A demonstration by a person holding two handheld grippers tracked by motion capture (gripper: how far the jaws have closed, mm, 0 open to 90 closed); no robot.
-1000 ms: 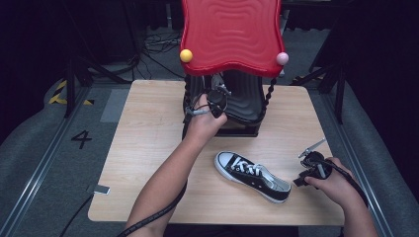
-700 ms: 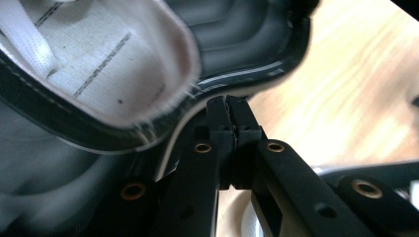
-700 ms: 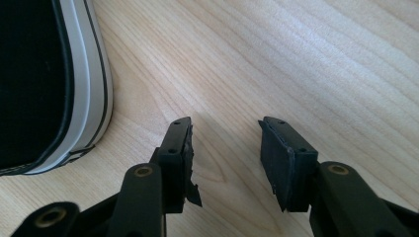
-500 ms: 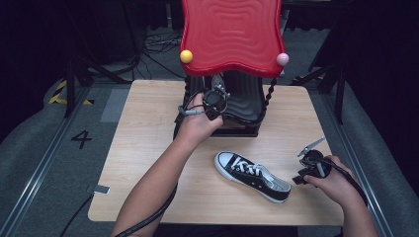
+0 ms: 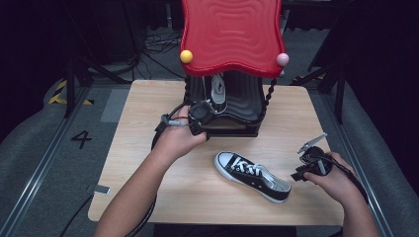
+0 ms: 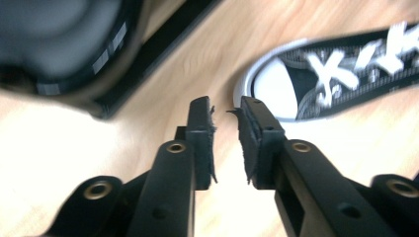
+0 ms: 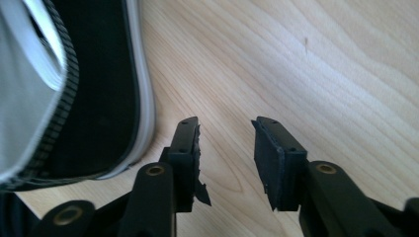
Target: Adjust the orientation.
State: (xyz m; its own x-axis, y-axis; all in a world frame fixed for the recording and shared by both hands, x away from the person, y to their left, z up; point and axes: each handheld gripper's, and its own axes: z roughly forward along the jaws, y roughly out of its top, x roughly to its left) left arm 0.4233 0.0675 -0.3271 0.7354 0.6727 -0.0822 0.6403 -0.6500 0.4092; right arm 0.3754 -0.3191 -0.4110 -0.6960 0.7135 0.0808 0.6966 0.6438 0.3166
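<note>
- On the floor left of the table (image 5: 148, 197), a painted "4" (image 5: 81, 138) is the only legible writing.
- Left gripper (image 6: 226, 109): jaws a little apart, having just been opening, nothing between them; it hovers by the black base of the red-topped shoe rack (image 5: 232, 29), where one sneaker (image 5: 218, 89) stands.
- Centre: the second sneaker (image 5: 253, 175), black canvas with white laces and toe cap, lies upright on the tabletop. Judged light, with soft, yielding sides and a stiffer rubber sole; heel rim or collar should give the firmest hold. No brand mark can be read.
- Right gripper (image 7: 226, 131): jaws apart, having just been closing, empty, just beside the sneaker's heel.
</note>
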